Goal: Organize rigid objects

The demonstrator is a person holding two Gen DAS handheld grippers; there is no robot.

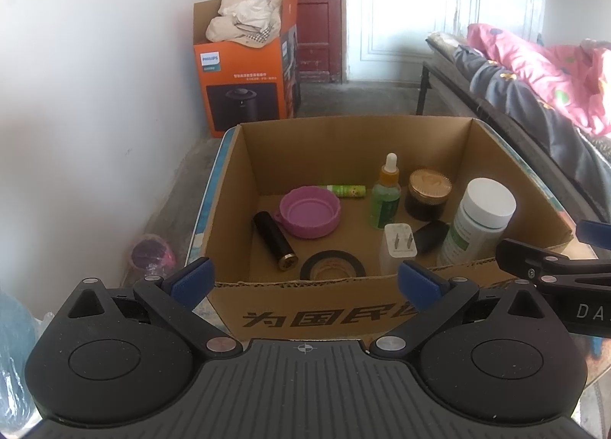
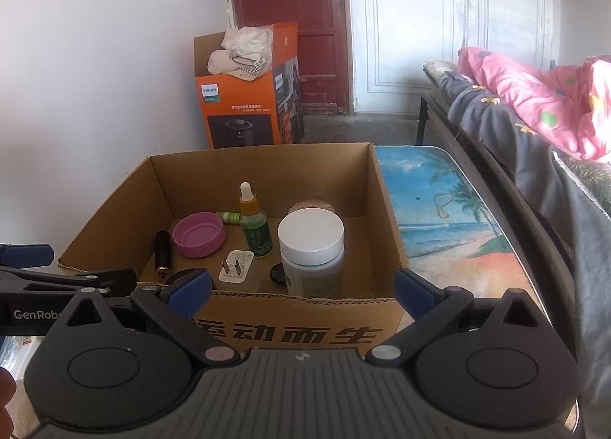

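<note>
I hold both tongs, left (image 1: 305, 280) and right (image 2: 303, 292), spread apart and gripping nothing, just short of the cardboard box's (image 1: 496, 167) near wall. Inside it stand a white-capped bottle (image 2: 311, 251) and a green dropper bottle (image 1: 386, 196); a pink lid (image 1: 309, 211), black tube (image 1: 274, 240), tape roll (image 1: 332, 265) and white plug (image 1: 398, 248) lie on its floor, the box resting on the beach-print table (image 2: 450, 217).

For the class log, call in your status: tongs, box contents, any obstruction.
Left tongs open, empty; right tongs open, empty. Cardboard box holds white-capped bottle, dropper bottle, pink lid, plug. Nothing blocking the box opening.
</note>
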